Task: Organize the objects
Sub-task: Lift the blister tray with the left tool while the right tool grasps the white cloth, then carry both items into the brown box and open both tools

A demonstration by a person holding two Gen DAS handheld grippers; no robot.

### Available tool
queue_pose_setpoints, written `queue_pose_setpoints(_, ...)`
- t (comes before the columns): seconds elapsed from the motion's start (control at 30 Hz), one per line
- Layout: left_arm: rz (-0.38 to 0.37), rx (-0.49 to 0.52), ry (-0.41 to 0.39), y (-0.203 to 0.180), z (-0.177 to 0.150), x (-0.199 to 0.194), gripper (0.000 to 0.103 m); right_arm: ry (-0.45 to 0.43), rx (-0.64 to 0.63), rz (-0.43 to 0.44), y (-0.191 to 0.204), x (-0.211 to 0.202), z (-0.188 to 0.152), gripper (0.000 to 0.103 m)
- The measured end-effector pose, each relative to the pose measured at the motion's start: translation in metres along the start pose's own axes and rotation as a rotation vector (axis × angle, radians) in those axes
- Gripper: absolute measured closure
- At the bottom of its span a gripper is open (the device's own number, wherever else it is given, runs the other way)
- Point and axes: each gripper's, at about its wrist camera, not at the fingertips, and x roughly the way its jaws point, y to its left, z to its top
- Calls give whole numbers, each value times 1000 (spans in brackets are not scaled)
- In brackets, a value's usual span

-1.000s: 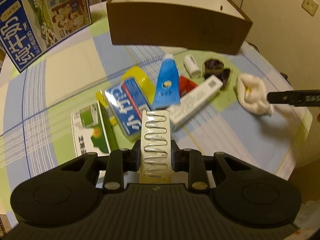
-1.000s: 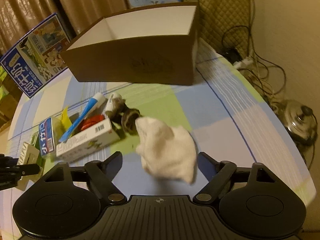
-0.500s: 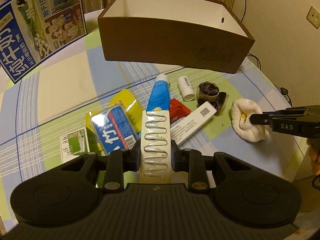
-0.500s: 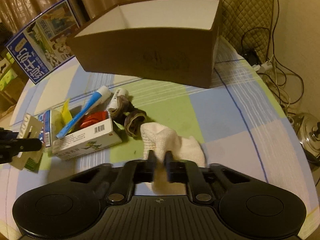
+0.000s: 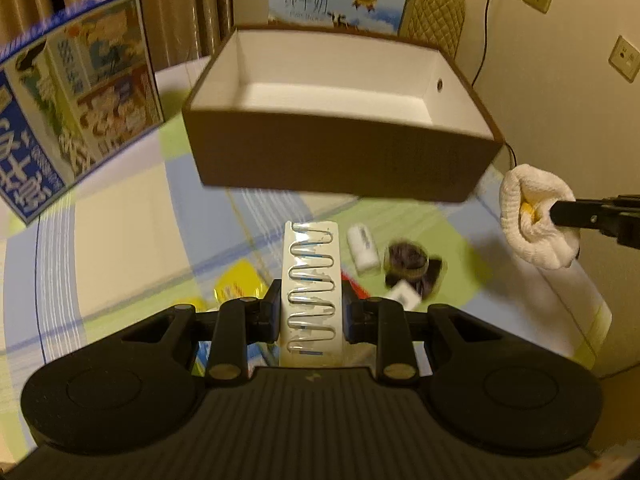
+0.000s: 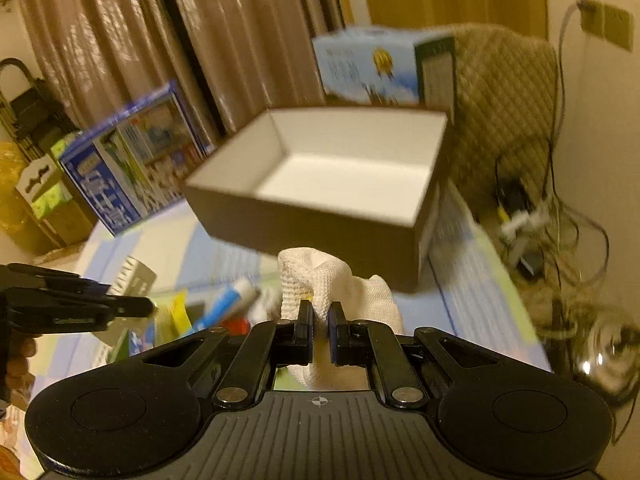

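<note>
My left gripper [image 5: 311, 307] is shut on a white blister pack [image 5: 311, 280] with a zigzag wire, held above the table. My right gripper [image 6: 320, 312] is shut on a white knitted cloth [image 6: 320, 276]; from the left wrist the same cloth [image 5: 534, 216] hangs in the air at the right. A brown box [image 5: 340, 156] with a white, empty inside stands ahead of both grippers; the right wrist view shows the box [image 6: 316, 216] too. On the tablecloth lie a small white bottle [image 5: 363, 247], a dark hair tie [image 5: 408, 258] and a yellow packet [image 5: 236, 286].
A blue picture box [image 5: 76, 120] stands at the left and a milk carton box [image 5: 340, 0] behind the brown box. A quilted chair [image 6: 504, 112], cables [image 6: 524, 216] and a metal pot [image 6: 608, 356] are off the table's right edge. A blue tube [image 6: 230, 302] lies among the clutter.
Both grippers have risen and moved toward the brown box, whose inside now shows. The right gripper lifted the white cloth off the table. The left keeps the blister pack.
</note>
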Motion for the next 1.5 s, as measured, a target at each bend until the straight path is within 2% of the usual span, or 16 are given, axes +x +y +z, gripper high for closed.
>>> queue_pose_setpoints(0.33,10,41,-90,6,91,13,80,-84,-105,27,7,30,79,99)
queue_pose_setpoints(0.47,13,50,-104,6,126,33,80,-80,-127,18,4,58,103,99)
queue_pose_setpoints(0.63,-15,35,-81,1,158,69,79,-34,-123,2,-7,100,121,99)
queue_pose_setpoints(0.8,-23,35,-25,-2,174,109,80,46,-104,-21,-21,143,126,99)
queue_pose_setpoints(1.07,-39,17,106,-4,181,175,79,171,-69,-51,-42,197,123,99)
queue_pose_setpoints(1.23,-13,28,168,-7,183,204,79,214,-59,-64,-49,215,124,99)
queue_pose_setpoints(1.5,14,52,215,-17,188,229,79,255,-45,-59,-58,231,127,99)
